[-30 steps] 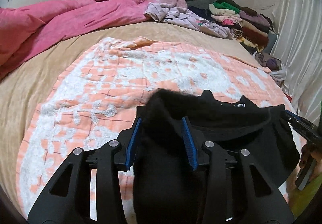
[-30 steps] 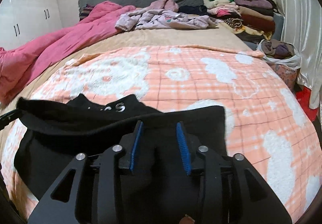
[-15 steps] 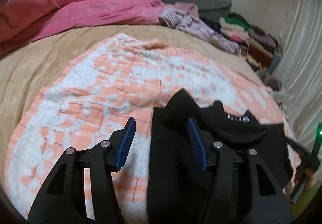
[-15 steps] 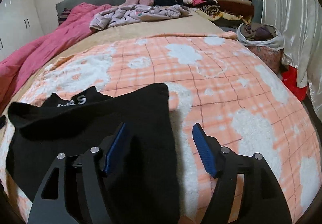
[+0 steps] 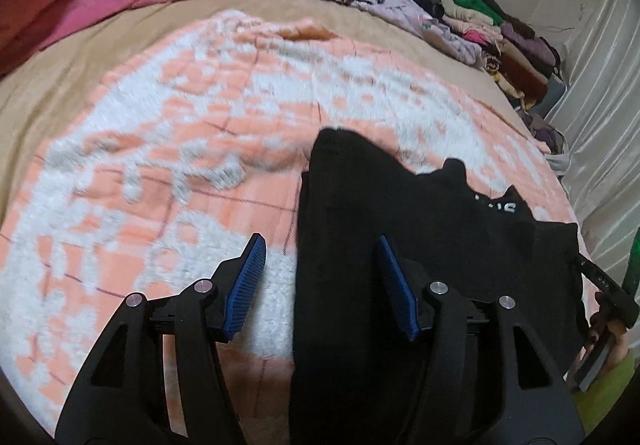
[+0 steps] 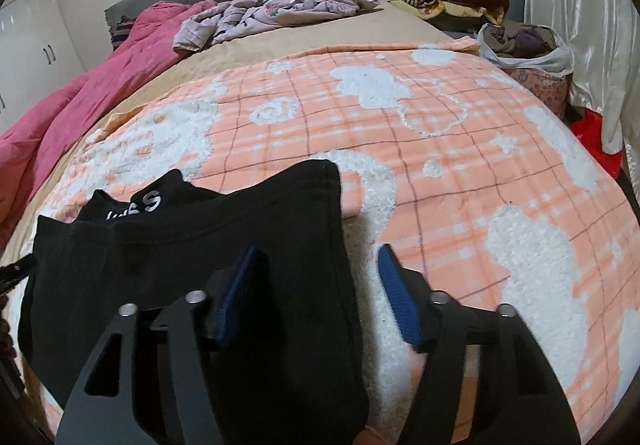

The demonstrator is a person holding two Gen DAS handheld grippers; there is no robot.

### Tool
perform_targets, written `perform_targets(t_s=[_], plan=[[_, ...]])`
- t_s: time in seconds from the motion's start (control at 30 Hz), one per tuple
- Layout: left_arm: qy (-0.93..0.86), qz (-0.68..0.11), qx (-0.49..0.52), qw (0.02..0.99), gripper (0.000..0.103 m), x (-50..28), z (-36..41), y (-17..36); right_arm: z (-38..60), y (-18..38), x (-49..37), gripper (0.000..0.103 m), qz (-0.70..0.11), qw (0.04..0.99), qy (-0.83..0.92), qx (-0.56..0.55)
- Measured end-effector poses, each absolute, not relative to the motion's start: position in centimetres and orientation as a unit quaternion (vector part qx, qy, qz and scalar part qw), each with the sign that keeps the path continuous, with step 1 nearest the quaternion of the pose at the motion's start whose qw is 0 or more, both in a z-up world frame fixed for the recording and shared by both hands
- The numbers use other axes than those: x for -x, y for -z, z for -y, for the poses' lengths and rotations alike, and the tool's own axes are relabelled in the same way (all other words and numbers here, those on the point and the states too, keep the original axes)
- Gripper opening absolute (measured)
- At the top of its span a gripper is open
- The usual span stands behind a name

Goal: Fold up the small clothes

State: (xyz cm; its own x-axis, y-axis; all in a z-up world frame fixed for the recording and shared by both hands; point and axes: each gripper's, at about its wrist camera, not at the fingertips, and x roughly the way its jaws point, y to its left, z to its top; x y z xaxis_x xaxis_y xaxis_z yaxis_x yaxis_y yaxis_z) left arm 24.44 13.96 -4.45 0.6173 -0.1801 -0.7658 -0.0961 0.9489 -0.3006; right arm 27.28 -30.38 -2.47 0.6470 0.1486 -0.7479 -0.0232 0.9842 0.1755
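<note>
Left wrist view: the left gripper (image 5: 320,285) tilts down over the peach blanket (image 5: 160,173), jaws parted and just opening, straddling the left edge of the black garment (image 5: 420,213) without pinching it. The right gripper (image 6: 316,297), jaws apart and just narrowing, hovers over its right edge.

blanket (image 5: 168,149): blurred | garment (image 6: 224,237): print partly hidden | right claw (image 5: 600,281): cut off
</note>
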Motion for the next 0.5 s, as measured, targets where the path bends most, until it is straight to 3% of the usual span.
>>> perform_targets(t_s=[0.03, 0.1, 0.17, 0.5], plan=[[0.026, -0.436, 0.156, 0.886, 0.046, -24.4, -13.7, 4.7, 30.2, 2.5, -27.2, 0.046, -0.416, 0.905, -0.053, -0.074], [0.032, -0.431, 0.154, 0.889, 0.016, -24.0, -13.3, 4.8, 29.7, 2.3, -27.1, 0.025, -0.413, 0.906, -0.064, -0.064], [0.026, -0.423, 0.135, 0.896, 0.005, -23.7, -12.9, 4.4, 29.1, 1.9, -26.7, 0.009, -0.403, 0.911, -0.068, -0.049], [0.013, -0.365, 0.124, 0.923, 0.003, -22.7, -13.7, 0.7, 29.2, -0.9, -26.1, 0.008, -0.350, 0.934, -0.053, -0.054]])
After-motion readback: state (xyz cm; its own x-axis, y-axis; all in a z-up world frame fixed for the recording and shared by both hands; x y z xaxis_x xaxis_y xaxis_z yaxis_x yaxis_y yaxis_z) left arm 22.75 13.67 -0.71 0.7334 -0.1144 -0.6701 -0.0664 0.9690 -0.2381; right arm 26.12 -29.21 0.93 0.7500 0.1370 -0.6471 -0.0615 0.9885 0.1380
